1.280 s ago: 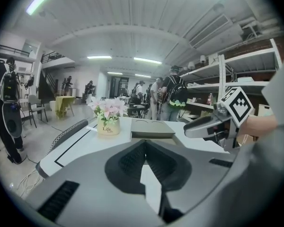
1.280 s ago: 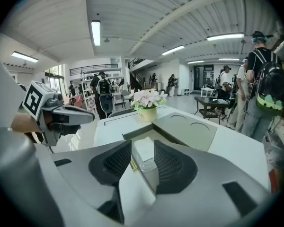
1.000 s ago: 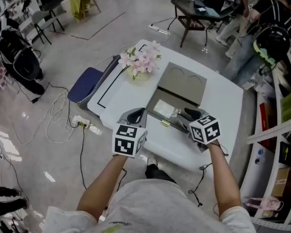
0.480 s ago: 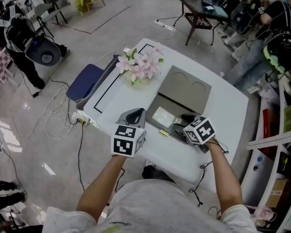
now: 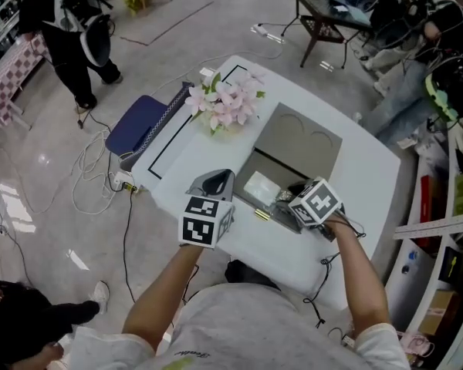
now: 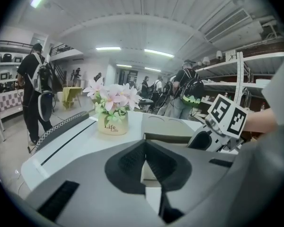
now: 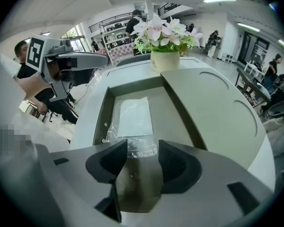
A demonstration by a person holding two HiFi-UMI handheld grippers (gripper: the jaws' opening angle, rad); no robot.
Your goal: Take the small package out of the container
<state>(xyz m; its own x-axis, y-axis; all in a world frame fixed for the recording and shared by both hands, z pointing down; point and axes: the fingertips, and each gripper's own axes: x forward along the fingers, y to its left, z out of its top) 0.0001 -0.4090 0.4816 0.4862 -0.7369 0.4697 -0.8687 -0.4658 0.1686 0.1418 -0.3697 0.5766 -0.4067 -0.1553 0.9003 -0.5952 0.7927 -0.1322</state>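
Small clear plastic package (image 5: 261,185) (image 7: 135,117) lies flat inside the open grey box (image 5: 249,163) (image 7: 102,119) on the white table (image 5: 191,154).
Right hand-held gripper (image 5: 287,199) (image 7: 143,150) is closing, with the package edge between its jaws; left hand-held gripper (image 5: 216,181) (image 6: 144,148) is pressed together.

- Right gripper (image 7: 143,149) has come in from the container's (image 5: 299,136) near-right corner to over its near end, closer to the small package (image 5: 261,185); its marker cube is tipped further over.
- Its jaws spread wider and are now closing; the package's crinkled clear end lies between the tips, not pinched.
- Person with backpack (image 5: 65,21) has walked further from the container, on its far-left side.
- 1 person in dark clothes (image 5: 23,314), well off the container's near-left, shows more fully.
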